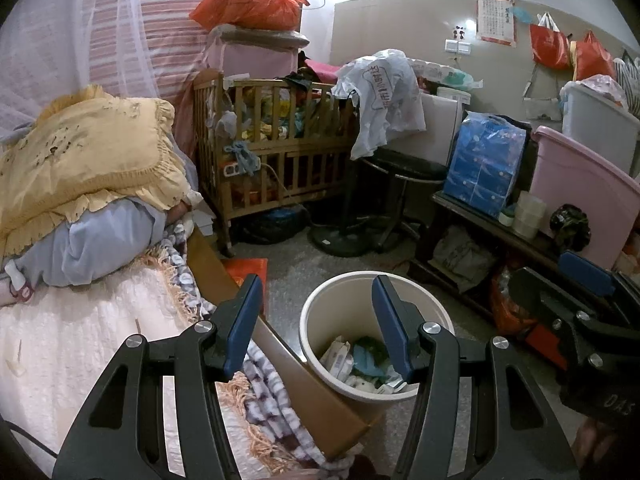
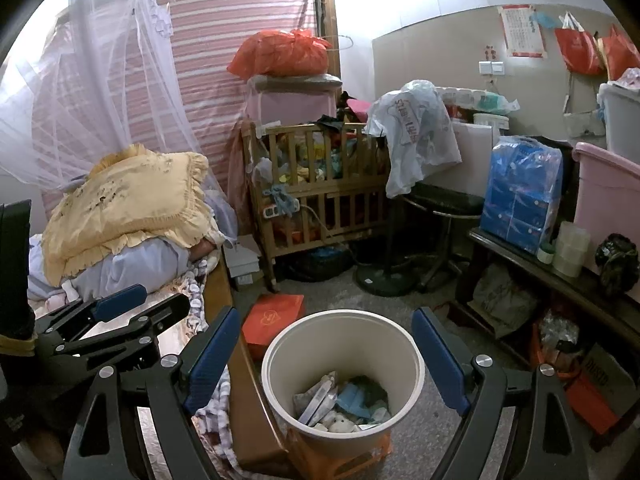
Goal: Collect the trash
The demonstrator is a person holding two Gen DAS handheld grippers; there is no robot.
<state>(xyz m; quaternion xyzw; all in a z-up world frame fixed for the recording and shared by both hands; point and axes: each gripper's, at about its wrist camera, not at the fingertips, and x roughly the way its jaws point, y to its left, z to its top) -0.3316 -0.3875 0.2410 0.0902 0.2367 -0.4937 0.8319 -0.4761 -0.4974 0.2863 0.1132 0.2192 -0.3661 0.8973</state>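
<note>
Dim room, window glare, fisheye warp

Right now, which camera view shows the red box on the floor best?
The right wrist view shows the red box best: its whole top lies open beside the white bin. In the left wrist view only a corner of it shows, behind the left gripper's finger.

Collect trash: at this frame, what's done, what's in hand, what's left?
Done: wrappers and scraps already lie in the white bin. In hand: nothing; the left gripper and right gripper are both open and empty above it. Left: no loose trash is clearly identifiable in the clutter.
</note>
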